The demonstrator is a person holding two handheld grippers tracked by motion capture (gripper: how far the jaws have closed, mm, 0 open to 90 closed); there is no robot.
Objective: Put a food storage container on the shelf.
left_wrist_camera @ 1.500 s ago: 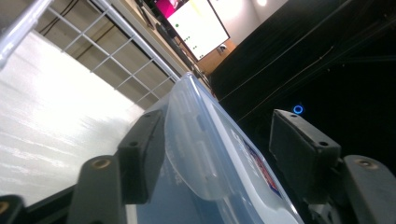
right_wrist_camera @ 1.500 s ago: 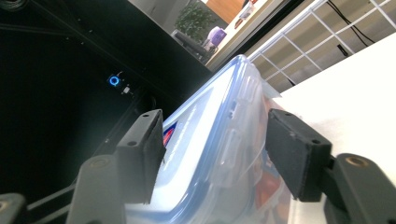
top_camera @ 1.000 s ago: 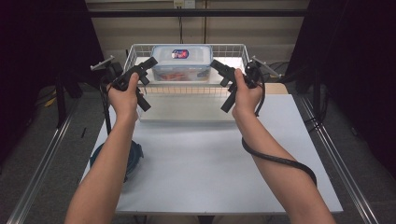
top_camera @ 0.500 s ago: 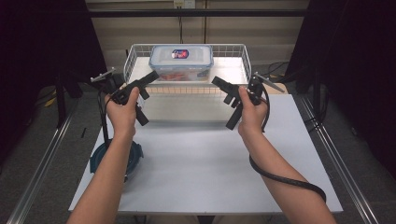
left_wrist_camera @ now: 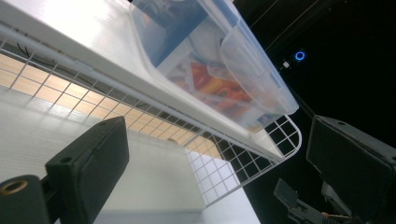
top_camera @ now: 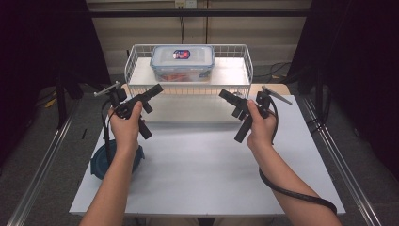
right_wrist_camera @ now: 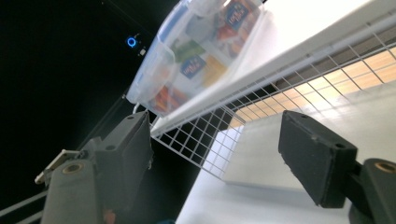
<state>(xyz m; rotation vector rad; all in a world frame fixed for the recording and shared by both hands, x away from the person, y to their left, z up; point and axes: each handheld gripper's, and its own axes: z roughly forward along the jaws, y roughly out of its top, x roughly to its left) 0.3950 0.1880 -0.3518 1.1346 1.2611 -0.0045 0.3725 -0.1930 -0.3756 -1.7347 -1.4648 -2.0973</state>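
High view: both tools, left [top_camera: 157,88] and right [top_camera: 223,93], open (just widened), empty.

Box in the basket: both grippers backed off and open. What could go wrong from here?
1. The box sits behind the wire basket front wall; a low approach could snag the fingers on the mesh.
2. Both the left gripper and the right gripper, their jaws just opened, hold nothing and angle inward; they could collide.
3. The blue lid lies under the left forearm and could get knocked off the table.
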